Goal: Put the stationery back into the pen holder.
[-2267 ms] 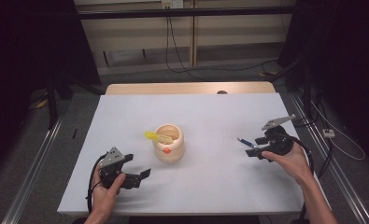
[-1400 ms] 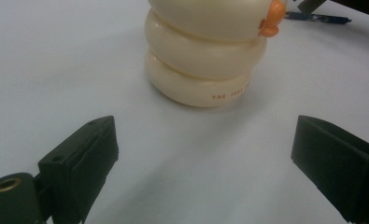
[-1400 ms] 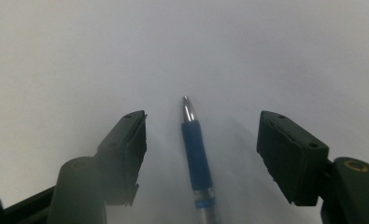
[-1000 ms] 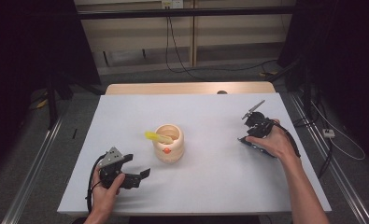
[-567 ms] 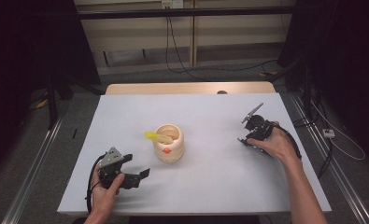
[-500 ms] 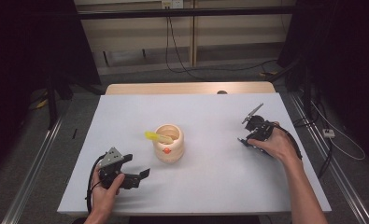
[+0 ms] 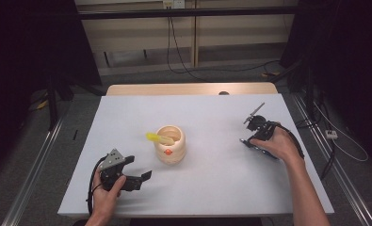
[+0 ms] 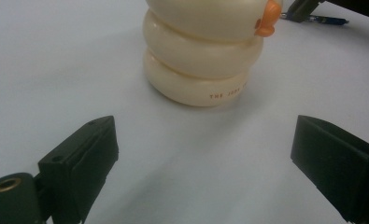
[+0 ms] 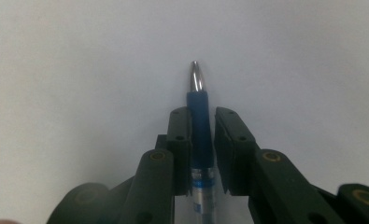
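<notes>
I see a white table [image 7: 212,183] with a pale wood strip along its far edge. The holder [image 7: 170,144] is cream — orange dot on its front, small orange lettering near its base. The pen [image 9: 199,121] has a dark blue grip, silver tip and clear barrel — black jaws beside it. A yellow piece [image 7: 154,137] sticks out of the holder.
</notes>
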A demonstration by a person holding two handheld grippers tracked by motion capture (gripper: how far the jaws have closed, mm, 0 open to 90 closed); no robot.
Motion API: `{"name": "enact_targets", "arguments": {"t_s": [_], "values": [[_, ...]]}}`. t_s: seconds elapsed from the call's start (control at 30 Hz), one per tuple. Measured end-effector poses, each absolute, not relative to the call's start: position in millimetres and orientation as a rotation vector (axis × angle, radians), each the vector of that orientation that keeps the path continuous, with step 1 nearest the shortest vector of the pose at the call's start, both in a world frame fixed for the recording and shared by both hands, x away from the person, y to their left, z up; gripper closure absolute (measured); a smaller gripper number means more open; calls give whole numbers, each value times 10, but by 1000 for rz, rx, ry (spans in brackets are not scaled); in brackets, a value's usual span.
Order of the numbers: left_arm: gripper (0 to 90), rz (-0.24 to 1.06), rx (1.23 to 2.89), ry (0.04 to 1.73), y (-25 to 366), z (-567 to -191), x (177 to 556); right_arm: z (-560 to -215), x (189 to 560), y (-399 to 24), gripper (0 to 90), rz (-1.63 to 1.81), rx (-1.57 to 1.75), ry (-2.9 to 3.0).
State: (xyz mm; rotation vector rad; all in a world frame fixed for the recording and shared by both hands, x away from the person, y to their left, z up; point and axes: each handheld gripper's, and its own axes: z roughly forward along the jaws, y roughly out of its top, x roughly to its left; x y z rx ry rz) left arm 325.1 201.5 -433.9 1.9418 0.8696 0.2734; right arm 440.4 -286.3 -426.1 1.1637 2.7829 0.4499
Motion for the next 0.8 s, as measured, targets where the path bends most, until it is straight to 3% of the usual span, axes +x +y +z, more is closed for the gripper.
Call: {"name": "enact_targets", "arguments": {"t_s": [0.8], "values": [[74, 270, 1944, 875, 2029, -4339, 3268, -4221, 4432, -2860, 815, 442, 1261, 2780]]}}
